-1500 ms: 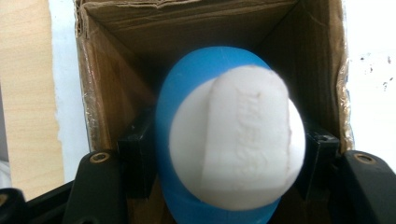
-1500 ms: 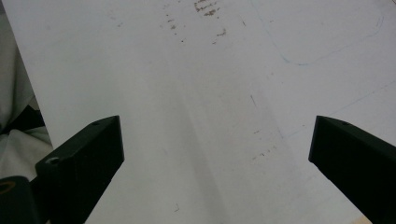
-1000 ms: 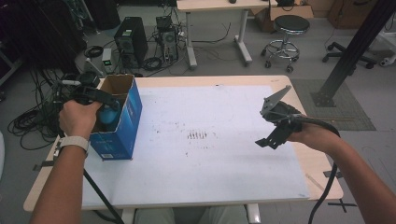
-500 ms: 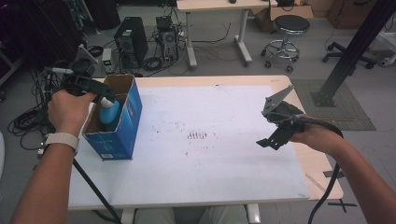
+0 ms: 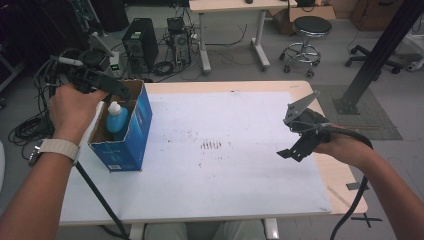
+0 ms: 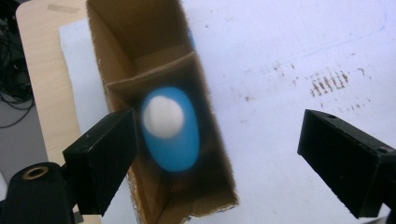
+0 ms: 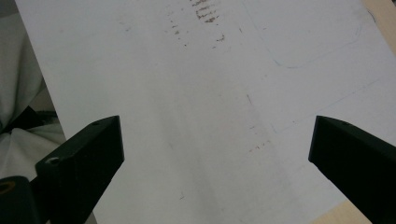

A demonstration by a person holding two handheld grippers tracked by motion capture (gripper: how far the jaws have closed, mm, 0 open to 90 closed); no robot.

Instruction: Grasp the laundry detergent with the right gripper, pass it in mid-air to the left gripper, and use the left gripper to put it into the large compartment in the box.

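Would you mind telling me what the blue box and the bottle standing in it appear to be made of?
The open-topped blue box looks like cardboard: its inside walls and divider are raw matt brown, and only the outside is printed blue. The light blue bottle with a white cap is probably plastic, judging by its smooth, even colour and rounded moulded shape, though it shows blurred in the left gripper view.

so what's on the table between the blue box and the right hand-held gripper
Nothing solid: in the high view just bare white sheet with brown marks between the blue box and right hand-held gripper.
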